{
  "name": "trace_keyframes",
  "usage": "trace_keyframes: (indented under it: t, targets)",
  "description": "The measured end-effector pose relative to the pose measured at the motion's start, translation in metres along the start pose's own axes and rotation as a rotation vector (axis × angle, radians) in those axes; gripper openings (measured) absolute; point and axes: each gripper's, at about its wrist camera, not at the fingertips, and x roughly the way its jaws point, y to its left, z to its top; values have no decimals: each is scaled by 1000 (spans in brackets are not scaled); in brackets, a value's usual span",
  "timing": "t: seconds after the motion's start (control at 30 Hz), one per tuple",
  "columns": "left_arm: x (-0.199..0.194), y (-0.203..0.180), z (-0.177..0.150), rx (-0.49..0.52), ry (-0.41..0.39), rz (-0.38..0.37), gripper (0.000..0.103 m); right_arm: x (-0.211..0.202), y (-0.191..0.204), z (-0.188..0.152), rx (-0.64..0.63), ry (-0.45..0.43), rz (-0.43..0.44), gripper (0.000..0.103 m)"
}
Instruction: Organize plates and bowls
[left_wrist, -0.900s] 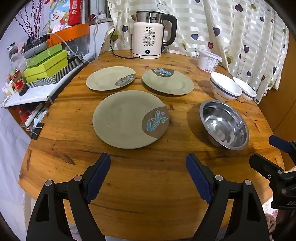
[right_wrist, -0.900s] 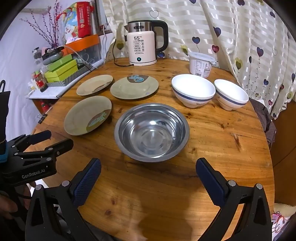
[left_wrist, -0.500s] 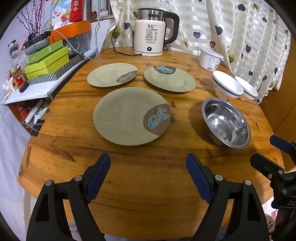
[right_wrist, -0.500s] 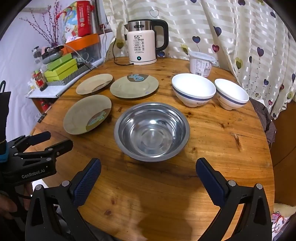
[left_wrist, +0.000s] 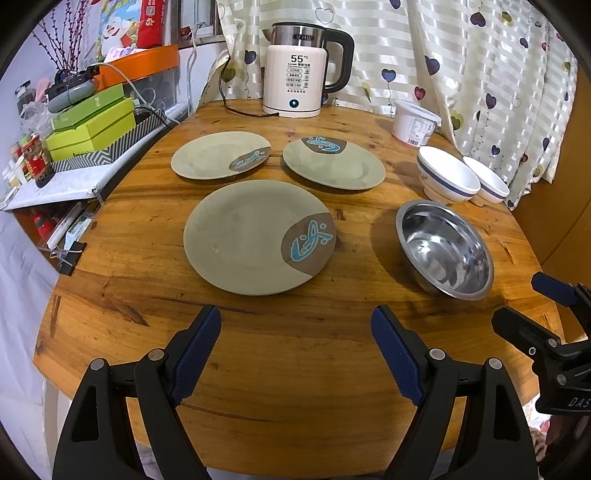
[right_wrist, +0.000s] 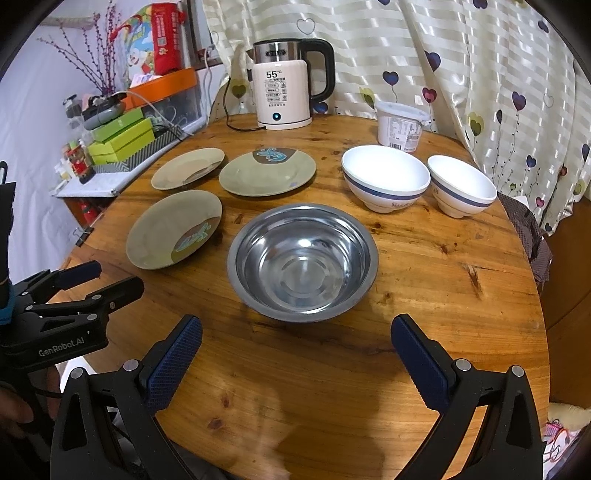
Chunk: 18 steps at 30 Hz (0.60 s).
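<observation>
Both black blue-padded tongs, left gripper (left_wrist: 295, 332) and right gripper (right_wrist: 295, 343), hang spread and empty at 6 o'clock, probably lining up grabs on the big green plate (left_wrist: 258, 236) and shiny steel bowl (right_wrist: 303, 262), with two more green plates (left_wrist: 221, 155) at 12 and white blue-banded bowls (right_wrist: 386, 177) at 1.

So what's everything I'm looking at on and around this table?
plates: three, olive green with a brown patch and blue design, left half of the table, none stacked
steel bowl: one, silver, near edge, empty
ceramic bowls: two, white with a blue band, side by side at far right
plastic tub: one, white, lidded, behind the ceramic bowls
electric kettle: one, cream and black, far edge, display reads 55
round table: one, wooden
gift boxes: stacked, green, side shelf at left
curtain: cream with heart prints, behind the table
left gripper: black with blue pads, open, empty
right gripper: same, open, empty
</observation>
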Motion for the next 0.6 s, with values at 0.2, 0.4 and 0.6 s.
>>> trace_keyframes:
  t: [0.2,0.4,0.6]
  targets:
    - [-2,-1,1,-1,-9,-2,84,-1,0,-1,-6,-7,3,103]
    - [-4,-1,3,-9,-20,-24,84,-1,0,0,3,-8,7,103]
    - [-4,-1,4,-1,-11,-14,84,-1,-1,1,1,-8,6,103]
